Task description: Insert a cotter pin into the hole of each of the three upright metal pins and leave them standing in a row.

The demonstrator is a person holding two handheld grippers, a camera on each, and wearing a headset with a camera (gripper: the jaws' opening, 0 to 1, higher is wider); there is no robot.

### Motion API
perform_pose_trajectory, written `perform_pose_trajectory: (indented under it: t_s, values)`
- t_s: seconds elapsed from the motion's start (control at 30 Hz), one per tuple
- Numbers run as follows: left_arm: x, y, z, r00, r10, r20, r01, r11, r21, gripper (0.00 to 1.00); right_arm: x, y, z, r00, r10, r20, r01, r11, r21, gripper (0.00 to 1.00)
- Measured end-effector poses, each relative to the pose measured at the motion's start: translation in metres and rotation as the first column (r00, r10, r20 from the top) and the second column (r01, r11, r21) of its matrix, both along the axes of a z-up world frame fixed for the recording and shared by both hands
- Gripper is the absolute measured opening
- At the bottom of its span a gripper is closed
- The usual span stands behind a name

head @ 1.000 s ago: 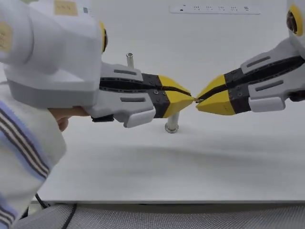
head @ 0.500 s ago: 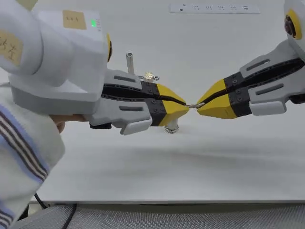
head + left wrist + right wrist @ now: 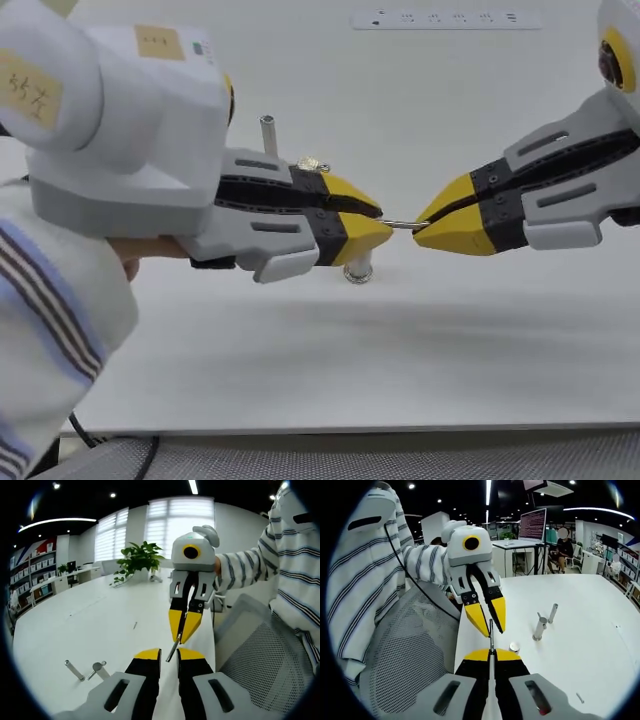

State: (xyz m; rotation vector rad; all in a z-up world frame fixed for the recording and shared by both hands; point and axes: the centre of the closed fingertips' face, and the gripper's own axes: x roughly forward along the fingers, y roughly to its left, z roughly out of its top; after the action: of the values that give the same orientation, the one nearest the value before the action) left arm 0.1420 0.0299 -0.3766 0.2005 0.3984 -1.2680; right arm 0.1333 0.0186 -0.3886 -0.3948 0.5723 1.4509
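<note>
- While the right gripper (image 3: 421, 226) is clamped on one end of the cotter pin (image 3: 401, 224), the head view shows the pin held level in the air, reaching to the left gripper (image 3: 378, 222). This looks like a regrip before insertion. Below them, the base of the nearest metal pin (image 3: 357, 269) stands on the counter (image 3: 400, 340).
- Left gripper view: its own jaws are slightly apart with the cotter pin's free end in the gap, apparently not pinched, so the right gripper carries it.
- Right gripper view: its own jaws are closed along the cotter pin, aiming it between the left gripper's parted jaws. The nearest metal pin's top is just beside them, probably the next target. Beyond stand a fitted metal pin (image 3: 539, 629) and a bare metal pin (image 3: 552, 612).
</note>
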Motion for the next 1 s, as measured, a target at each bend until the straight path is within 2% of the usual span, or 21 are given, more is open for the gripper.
perform_pose_trajectory:
  t_s: [0.17,0.3,0.5,0.67,1.0]
  values:
    - [0.008,0.004,-0.011,1.0,0.008,0.014,-0.009,0.998,0.055,0.18,0.008,-0.009,-0.011,0.999,-0.034,0.017,0.035,0.999,-0.036,0.0]
    - [0.016,0.006,-0.018,1.0,0.024,0.019,-0.025,0.996,0.081,0.17,0.013,-0.015,-0.02,0.998,-0.062,0.026,0.063,0.996,-0.07,0.0]
    - [0.021,0.006,-0.032,1.0,0.011,0.02,-0.014,0.99,0.14,0.16,0.021,-0.024,-0.032,0.995,-0.081,0.054,0.088,0.988,-0.131,0.0]
    - [0.027,0.007,-0.044,0.999,-0.01,0.041,0.002,0.98,0.198,0.17,0.024,-0.028,-0.041,0.994,-0.081,0.073,0.092,0.982,-0.162,0.0]
    - [0.028,0.003,-0.055,0.998,-0.032,0.059,0.016,0.97,0.244,0.16,0.027,-0.031,-0.048,0.994,-0.072,0.085,0.086,0.979,-0.185,0.0]
